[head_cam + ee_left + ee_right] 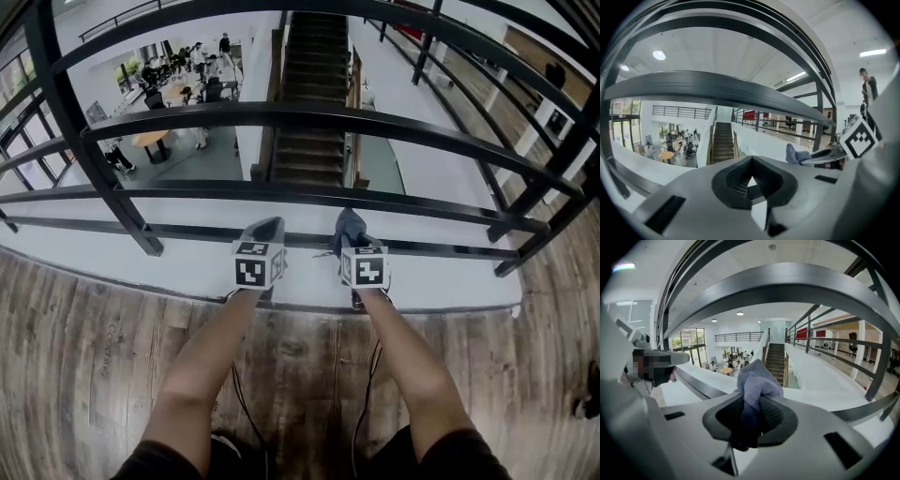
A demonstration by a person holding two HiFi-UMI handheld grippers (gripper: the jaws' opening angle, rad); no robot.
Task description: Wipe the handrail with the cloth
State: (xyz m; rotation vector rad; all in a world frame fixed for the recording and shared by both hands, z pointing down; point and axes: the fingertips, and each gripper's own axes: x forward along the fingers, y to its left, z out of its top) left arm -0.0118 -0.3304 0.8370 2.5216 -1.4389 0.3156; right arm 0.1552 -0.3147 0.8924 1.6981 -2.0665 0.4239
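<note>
A black metal railing with several horizontal bars [309, 114] runs across in front of me. My right gripper [352, 236] is shut on a bunched blue-grey cloth [349, 221], close to the lowest bar [187, 231]. In the right gripper view the cloth [757, 380] sticks up out of the jaws, and a thick bar [787, 287] arches overhead. My left gripper [266, 231] hangs beside it, to the left, with its jaws shut on nothing [751, 182]. From the left gripper view a rail [717, 91] passes above, and the cloth [796, 153] shows at the right.
A black post [89, 141] stands at the left and slanted posts [553, 178] at the right. Beyond the railing is a drop to a lower floor with a staircase [314, 94] and people at tables [178, 80]. I stand on wooden flooring [84, 356] edged by a white ledge [441, 281].
</note>
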